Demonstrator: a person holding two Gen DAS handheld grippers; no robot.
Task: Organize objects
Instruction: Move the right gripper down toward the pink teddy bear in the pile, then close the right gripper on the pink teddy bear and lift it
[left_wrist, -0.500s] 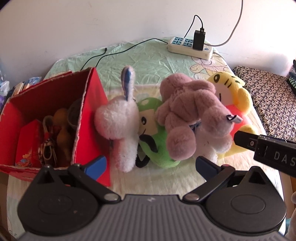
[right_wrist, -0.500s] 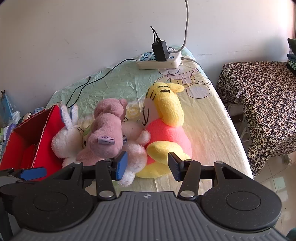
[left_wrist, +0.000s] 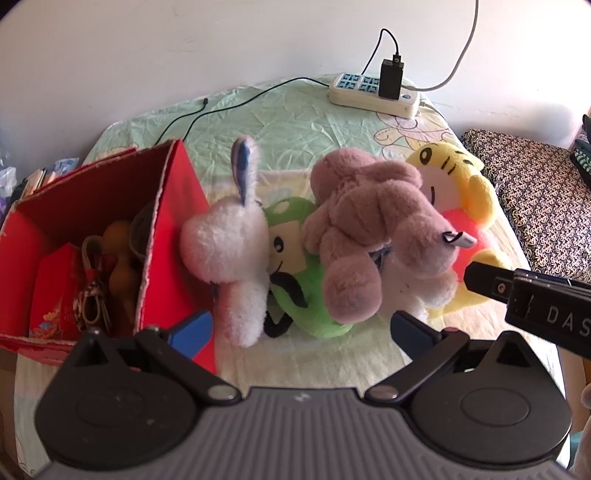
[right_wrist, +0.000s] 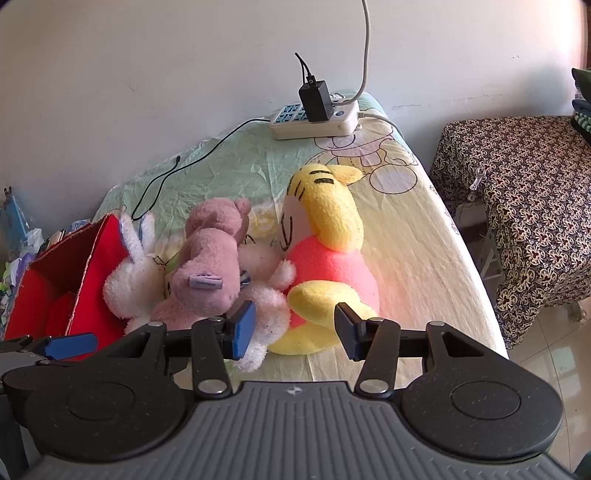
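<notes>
Several plush toys lie in a heap on the cartoon sheet (right_wrist: 406, 236): a white rabbit (left_wrist: 229, 251) against the red box (left_wrist: 173, 221), a green moustached toy (left_wrist: 295, 273), a mauve bear (left_wrist: 362, 221) on top, and a yellow and pink tiger (right_wrist: 325, 258). My left gripper (left_wrist: 301, 328) is open wide just short of the rabbit and the green toy, holding nothing. My right gripper (right_wrist: 295, 328) is half open over the tiger's yellow foot and a white fluffy leg (right_wrist: 266, 299); its pads touch neither. Its black finger (left_wrist: 491, 278) shows at the right of the left wrist view.
The red box holds a red packet (left_wrist: 55, 288), straps and brown items. A white power strip (right_wrist: 314, 122) with a black charger and cables lies at the far edge by the wall. A table under patterned cloth (right_wrist: 517, 206) stands to the right, tiled floor below.
</notes>
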